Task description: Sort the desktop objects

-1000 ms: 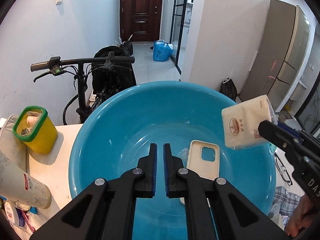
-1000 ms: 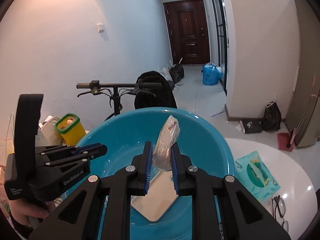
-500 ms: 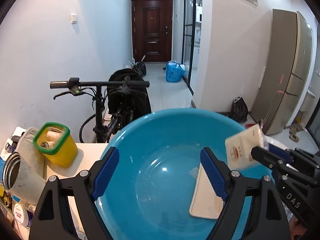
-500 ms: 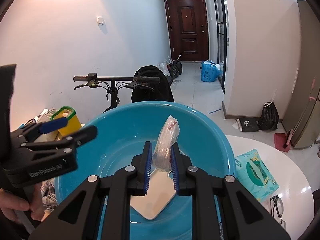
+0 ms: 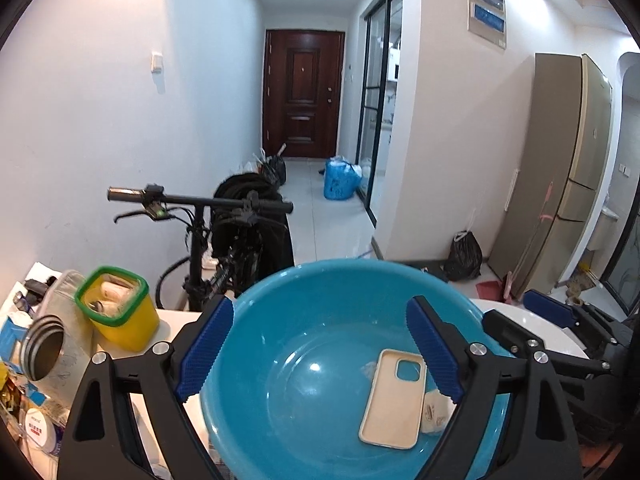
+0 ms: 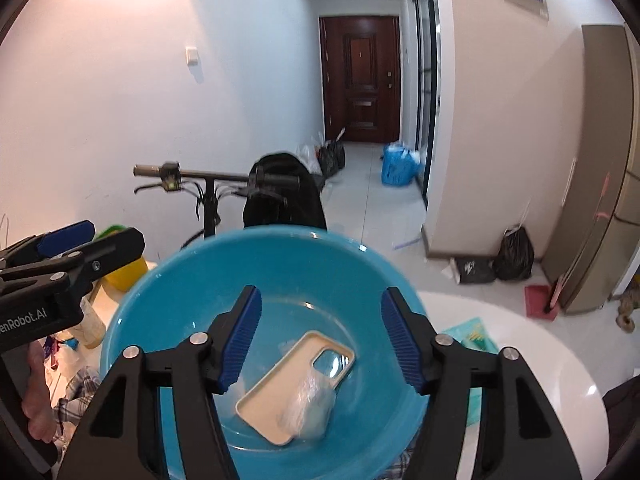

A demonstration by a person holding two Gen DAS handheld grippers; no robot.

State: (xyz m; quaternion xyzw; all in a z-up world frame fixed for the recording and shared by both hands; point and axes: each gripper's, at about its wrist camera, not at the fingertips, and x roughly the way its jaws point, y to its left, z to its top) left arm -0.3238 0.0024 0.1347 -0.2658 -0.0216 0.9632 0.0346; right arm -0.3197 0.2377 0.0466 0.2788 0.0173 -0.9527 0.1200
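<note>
both tongs, left [image 5: 316,354] and right [image 6: 320,340], have just opened, empty. the tissue pack [image 6: 308,408] in the basin [image 6: 192,280] looks light, soft, slippery; pinch its middle.

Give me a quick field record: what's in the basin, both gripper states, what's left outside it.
basin: blue, on the white table
inside: beige phone case; tissue pack lying on its lower end
left gripper: open, empty, jaws just opened
right gripper: open, jaws just opened, nothing between them
outside: yellow container, green packet
</note>
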